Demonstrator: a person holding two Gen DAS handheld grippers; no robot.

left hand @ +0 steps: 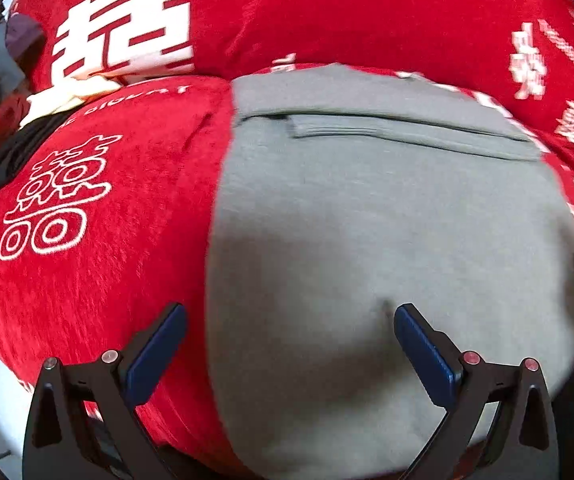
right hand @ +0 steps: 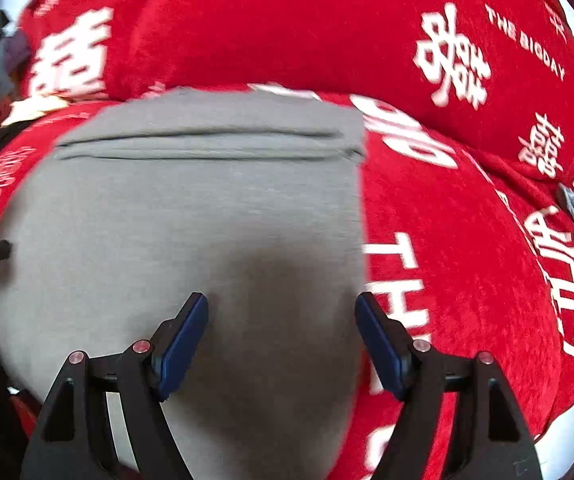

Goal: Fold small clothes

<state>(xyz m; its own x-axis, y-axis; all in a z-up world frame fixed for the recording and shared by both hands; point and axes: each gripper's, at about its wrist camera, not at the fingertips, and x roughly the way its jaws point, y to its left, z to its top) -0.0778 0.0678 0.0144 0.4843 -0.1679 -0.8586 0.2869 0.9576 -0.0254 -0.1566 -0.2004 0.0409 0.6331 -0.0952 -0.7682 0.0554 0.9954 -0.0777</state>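
Just grey garment [left hand: 387, 208] on red cover [left hand: 107, 280]

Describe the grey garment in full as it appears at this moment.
The grey garment is soft, plain knit cloth, lying flat and folded into a rough rectangle on the red printed cover. Layered edges form a seam-like ridge near its far end. Both grippers, left and right, hover open above its near part, holding nothing. Their shadows fall on it.

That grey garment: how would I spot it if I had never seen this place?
Look for the red cover printed with white characters. On it lies the grey garment, folded flat, the only plain unprinted cloth there, with a folded band across its far edge.
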